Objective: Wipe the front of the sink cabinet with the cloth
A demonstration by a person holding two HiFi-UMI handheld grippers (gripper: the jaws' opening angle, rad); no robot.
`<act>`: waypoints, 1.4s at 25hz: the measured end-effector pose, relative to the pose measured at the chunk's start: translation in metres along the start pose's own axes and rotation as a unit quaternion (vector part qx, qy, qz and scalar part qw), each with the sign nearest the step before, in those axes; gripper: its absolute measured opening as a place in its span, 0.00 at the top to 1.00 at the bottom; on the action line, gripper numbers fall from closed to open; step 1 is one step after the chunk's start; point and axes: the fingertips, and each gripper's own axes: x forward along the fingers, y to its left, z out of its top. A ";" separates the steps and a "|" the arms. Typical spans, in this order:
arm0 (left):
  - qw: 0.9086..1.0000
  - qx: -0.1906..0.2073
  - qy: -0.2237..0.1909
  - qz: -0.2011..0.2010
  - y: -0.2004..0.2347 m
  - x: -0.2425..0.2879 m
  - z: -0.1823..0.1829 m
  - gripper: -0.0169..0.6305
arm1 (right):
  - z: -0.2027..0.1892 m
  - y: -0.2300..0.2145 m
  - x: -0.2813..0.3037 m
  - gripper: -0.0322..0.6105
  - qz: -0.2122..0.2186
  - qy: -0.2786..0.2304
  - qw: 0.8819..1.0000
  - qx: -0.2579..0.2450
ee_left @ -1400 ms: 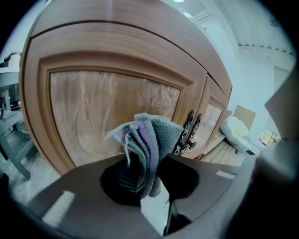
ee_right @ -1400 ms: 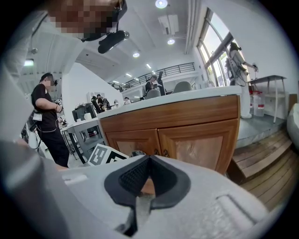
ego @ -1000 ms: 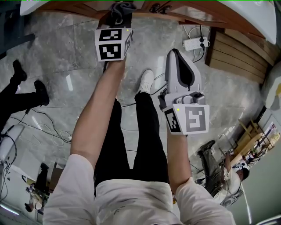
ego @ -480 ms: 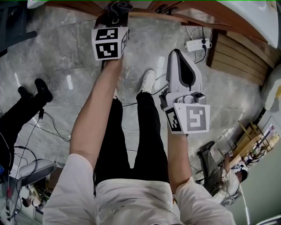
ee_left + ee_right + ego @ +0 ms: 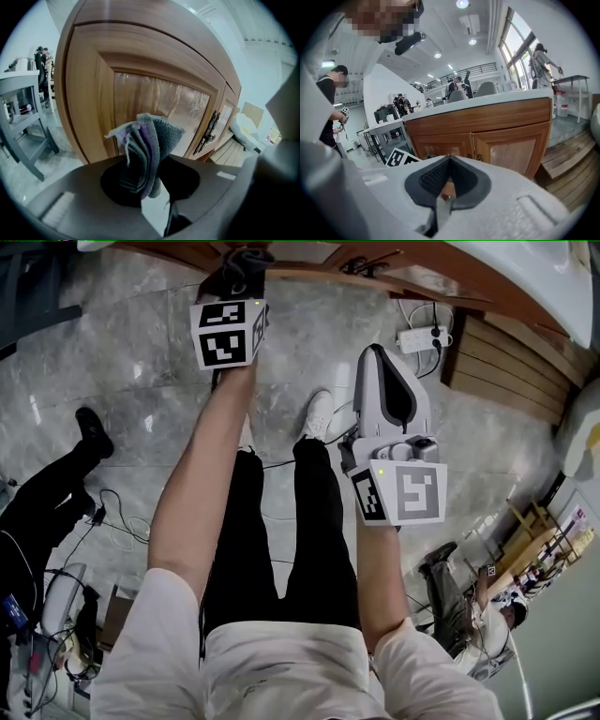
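A bunched grey and purple cloth [image 5: 149, 149] sticks up from my left gripper [image 5: 145, 180], whose jaws are shut on it. The cloth [image 5: 242, 263] is held close to the left door [image 5: 154, 105] of the wooden sink cabinet [image 5: 394, 273], at the top of the head view. Whether it touches the wood I cannot tell. My left gripper [image 5: 236, 285] is stretched forward. My right gripper [image 5: 382, 371] hangs back over the floor, jaws shut and holding nothing. The right gripper view shows this gripper [image 5: 446, 183] facing both cabinet doors [image 5: 487, 145] from a distance.
Dark door handles [image 5: 207, 131] mark the seam between the doors. A white power strip [image 5: 417, 334] and cables lie on the marble floor beside a wooden slatted platform [image 5: 506, 362]. A person's dark legs [image 5: 56, 484] stand at left. A grey table [image 5: 23, 112] stands left of the cabinet.
My left gripper has shifted a little to the left and farther forward along the cabinet front with the cloth. The right gripper has stayed put. The bystander at left has moved.
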 end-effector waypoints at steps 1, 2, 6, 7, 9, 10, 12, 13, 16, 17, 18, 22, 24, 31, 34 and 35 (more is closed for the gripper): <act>1.000 0.000 0.001 0.002 0.003 -0.001 0.000 0.82 | 0.000 0.002 0.001 0.95 0.000 0.001 1.000 -0.001; 1.000 0.000 0.002 0.003 0.005 -0.001 -0.001 0.82 | -0.001 0.004 0.001 0.95 0.000 0.002 1.000 -0.001; 1.000 0.001 0.004 0.009 0.015 -0.003 -0.003 0.82 | -0.003 0.012 0.005 0.95 0.004 0.004 1.000 -0.002; 1.000 0.001 0.004 0.011 0.018 -0.004 -0.003 0.82 | -0.002 0.013 0.005 0.95 0.006 0.004 1.000 -0.003; 1.000 -0.001 0.006 0.018 0.024 -0.006 -0.004 0.82 | -0.001 0.014 0.006 0.95 0.007 0.003 1.000 -0.001; 1.000 -0.002 0.007 0.021 0.027 -0.007 -0.005 0.82 | -0.001 0.014 0.006 0.95 0.007 0.003 1.000 -0.001; 1.000 -0.001 0.010 0.026 0.034 -0.010 -0.007 0.82 | -0.001 0.015 0.007 0.95 0.006 0.004 1.000 -0.001; 1.000 -0.001 0.012 0.028 0.038 -0.011 -0.007 0.82 | -0.002 0.017 0.008 0.95 0.006 0.004 1.000 -0.001; 1.000 0.002 0.014 0.028 0.046 -0.013 -0.008 0.82 | -0.002 0.023 0.011 0.95 0.007 0.005 1.000 -0.002; 0.999 0.003 0.015 0.029 0.048 -0.014 -0.009 0.82 | -0.002 0.025 0.011 0.95 0.007 0.006 1.000 -0.002; 0.999 0.001 0.015 0.031 0.050 -0.015 -0.011 0.82 | -0.003 0.027 0.012 0.95 0.009 0.006 1.000 -0.001; 0.999 -0.020 0.018 0.040 0.059 -0.015 -0.018 0.82 | -0.006 0.030 0.015 0.95 0.012 0.009 1.000 -0.002; 0.999 -0.025 0.014 0.039 0.062 -0.015 -0.020 0.82 | -0.008 0.029 0.017 0.95 0.011 0.011 1.000 -0.001; 0.998 -0.038 0.000 0.046 0.063 -0.013 -0.025 0.82 | -0.016 0.027 0.019 0.95 0.012 0.016 1.000 0.007; 0.998 -0.043 0.000 0.050 0.065 -0.011 -0.027 0.82 | -0.018 0.026 0.019 0.95 0.011 0.017 1.000 0.007; 0.998 -0.045 0.000 0.051 0.065 -0.011 -0.027 0.82 | -0.018 0.025 0.019 0.95 0.010 0.017 1.000 0.007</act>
